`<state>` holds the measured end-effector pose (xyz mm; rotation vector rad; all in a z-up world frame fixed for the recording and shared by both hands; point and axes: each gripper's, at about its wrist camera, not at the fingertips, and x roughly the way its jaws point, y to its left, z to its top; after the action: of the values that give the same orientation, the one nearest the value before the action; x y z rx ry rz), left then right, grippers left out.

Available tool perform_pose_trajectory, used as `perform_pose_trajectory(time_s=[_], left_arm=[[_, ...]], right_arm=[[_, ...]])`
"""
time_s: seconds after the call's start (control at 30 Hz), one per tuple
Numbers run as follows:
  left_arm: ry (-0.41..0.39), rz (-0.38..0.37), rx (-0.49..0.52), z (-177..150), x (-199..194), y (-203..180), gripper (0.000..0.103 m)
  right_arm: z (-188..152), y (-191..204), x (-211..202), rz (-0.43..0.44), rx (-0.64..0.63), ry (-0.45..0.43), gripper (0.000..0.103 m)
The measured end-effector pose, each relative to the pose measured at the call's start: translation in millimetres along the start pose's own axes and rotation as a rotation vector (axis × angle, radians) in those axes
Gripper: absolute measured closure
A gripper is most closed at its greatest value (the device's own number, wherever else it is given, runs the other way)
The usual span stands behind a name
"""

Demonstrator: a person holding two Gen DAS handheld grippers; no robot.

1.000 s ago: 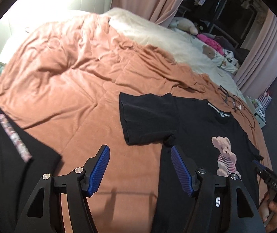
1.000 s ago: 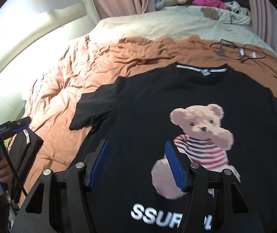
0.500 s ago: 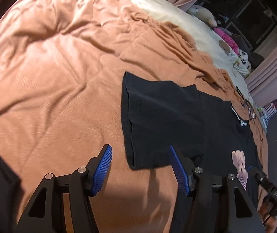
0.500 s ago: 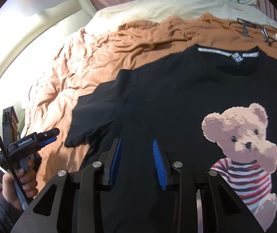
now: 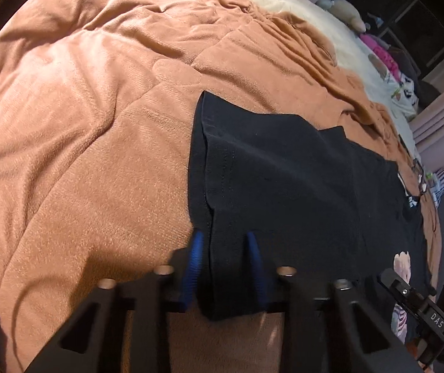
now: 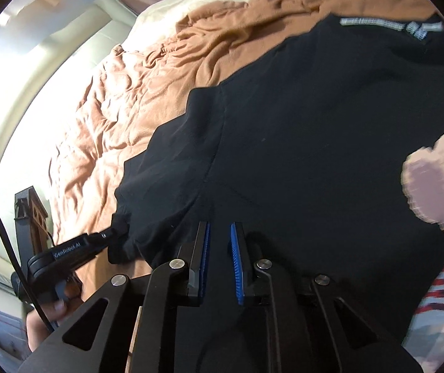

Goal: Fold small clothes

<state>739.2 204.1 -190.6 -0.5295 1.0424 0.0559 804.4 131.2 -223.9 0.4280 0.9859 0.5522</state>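
A black T-shirt (image 6: 315,124) with a teddy-bear print (image 6: 439,192) lies face up on the orange blanket (image 5: 82,155). In the left wrist view its left sleeve (image 5: 268,171) spreads ahead of me. My left gripper (image 5: 225,242) has its blue pads on either side of the sleeve's hem, nearly closed on the cloth. My right gripper (image 6: 220,233) is low over the shirt's side near the armpit seam, its pads a narrow gap apart with dark cloth between them. The left gripper also shows in the right wrist view (image 6: 110,236) at the sleeve's edge.
A cream sheet (image 5: 284,3) and soft toys (image 5: 346,9) lie at the far end of the bed. A dark cable (image 5: 418,171) lies beyond the collar. A padded headboard (image 6: 51,62) rises on the left in the right wrist view.
Both grippers dropped closer to the shirt and narrowed. The left moved onto the sleeve hem; the right moved left from the bear print to the shirt's side.
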Motion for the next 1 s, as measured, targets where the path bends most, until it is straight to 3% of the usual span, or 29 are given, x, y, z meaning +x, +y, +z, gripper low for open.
perform_pose_trajectory(time_s=[0.03,0.17,0.4,0.53,0.67,0.73,0.77,0.8,0.83,0.87,1.0], left_arm=[[0.011,-0.017,-0.003,1.5,0.7,-1.3,0.093],[-0.019,-0.006,0.042,7.7,-12.7,-13.9,0.097],[-0.084,-0.083,0.087,26.9,-52.7,-43.0,0.097],[-0.106,-0.124,0.119,30.1,-68.9,-68.2,0.097],[-0.116,-0.139,0.159,28.7,-75.3,-94.3,0.097],[-0.118,-0.142,0.178,26.1,-75.7,-106.8,0.097],[-0.118,-0.146,0.185,24.9,-75.6,-111.5,0.097],[-0.117,-0.148,0.193,23.4,-74.8,-117.7,0.097],[-0.116,-0.147,0.2,22.3,-74.2,-122.3,0.097],[-0.114,-0.147,0.207,20.8,-73.1,-127.9,0.097],[-0.104,-0.158,0.222,14.3,-67.3,-147.9,0.097]], right_arm=[[0.9,1.0,6.4,0.012,0.009,0.008,0.094],[4.6,0.4,27.1,0.046,0.047,0.034,0.098],[4.2,-6.3,57.7,0.119,0.097,0.074,0.101],[12.4,-12.6,50.6,0.151,0.111,0.099,0.1],[17.5,-24.1,32.7,0.174,0.113,0.069,0.098],[19.9,-31.9,23.3,0.186,0.119,0.057,0.089],[20.7,-37.9,17.0,0.185,0.121,0.043,0.075],[20.7,-42.1,12.6,0.183,0.123,0.032,0.053],[21.0,-49.0,5.8,0.183,0.133,0.013,0.044],[21.5,-55.2,-0.1,0.183,0.143,-0.004,0.039],[27.4,-83.6,-22.2,0.194,0.193,-0.04,0.039]])
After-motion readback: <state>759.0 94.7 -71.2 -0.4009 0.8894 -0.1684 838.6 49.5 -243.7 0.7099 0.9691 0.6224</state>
